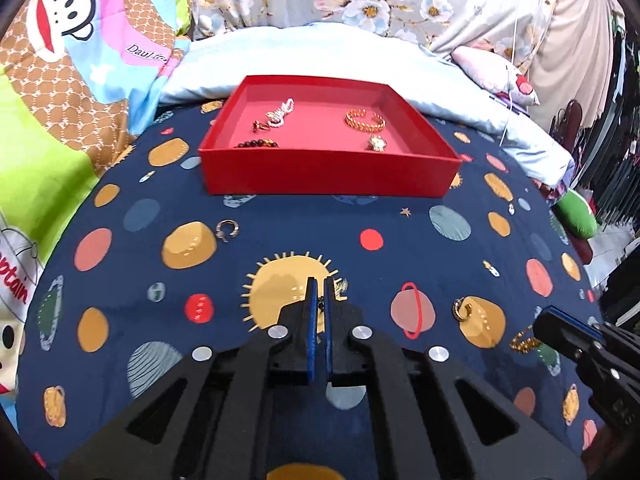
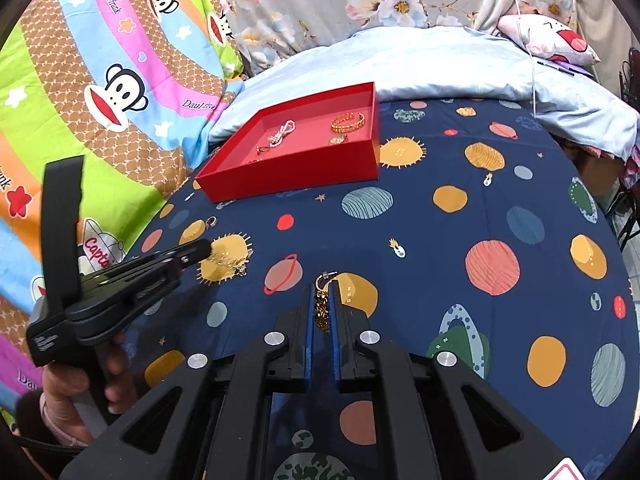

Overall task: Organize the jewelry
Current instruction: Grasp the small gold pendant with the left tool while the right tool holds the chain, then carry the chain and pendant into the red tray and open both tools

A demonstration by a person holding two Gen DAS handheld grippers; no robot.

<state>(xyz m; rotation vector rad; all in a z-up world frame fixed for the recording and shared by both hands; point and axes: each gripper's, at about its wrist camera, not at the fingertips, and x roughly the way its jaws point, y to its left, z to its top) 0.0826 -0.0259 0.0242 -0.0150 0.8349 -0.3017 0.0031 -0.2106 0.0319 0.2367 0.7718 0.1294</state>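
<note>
**Both tools gripping chains**

I'm holding the left gripper [image 1: 320, 294] clenched on a thin gold chain [image 2: 232, 264] over the planet-print sheet [image 1: 400, 220]. Right gripper [image 2: 325, 294] is pinching a gold chain bracelet [image 2: 322, 308]. Red tray [image 1: 328, 176] sitting beyond, jewelry inside.

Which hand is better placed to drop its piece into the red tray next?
Probably left. The left gripper faces the red tray straight ahead, jaws shut on a thin chain. From the right gripper, holding a gold bracelet, the tray sits off to the left.
</note>
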